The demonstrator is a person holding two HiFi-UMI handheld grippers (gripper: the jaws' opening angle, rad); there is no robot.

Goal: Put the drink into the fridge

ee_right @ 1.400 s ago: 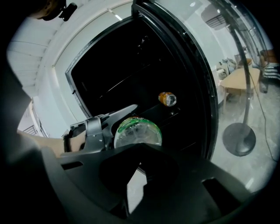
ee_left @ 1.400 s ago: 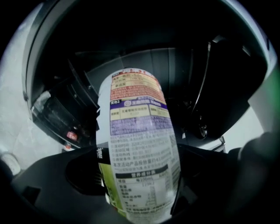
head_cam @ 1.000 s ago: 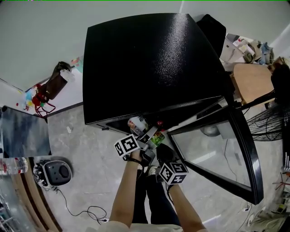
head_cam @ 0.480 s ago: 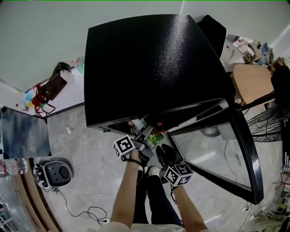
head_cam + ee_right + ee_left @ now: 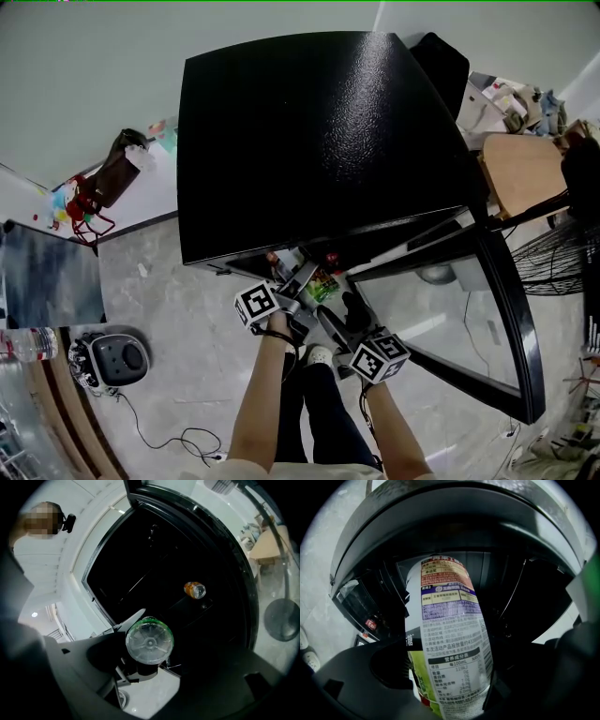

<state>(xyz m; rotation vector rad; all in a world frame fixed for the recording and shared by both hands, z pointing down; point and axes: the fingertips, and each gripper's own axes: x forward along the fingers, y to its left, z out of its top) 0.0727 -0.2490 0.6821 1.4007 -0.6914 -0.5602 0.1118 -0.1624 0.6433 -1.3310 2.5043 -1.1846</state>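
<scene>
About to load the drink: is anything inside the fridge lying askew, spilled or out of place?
One thing: an orange-labelled bottle lies on its side inside the fridge, with its base turned toward the right gripper view instead of standing upright. No spill or damage shows, though the interior is dark.

your bottle (image 5: 451,641) is clear plastic with a glossy printed label (image 5: 445,599); the fridge (image 5: 319,141) is glossy black, finely pebbled.

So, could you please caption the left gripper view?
Left hand-held gripper clamps a labelled drink bottle before the open fridge.
</scene>
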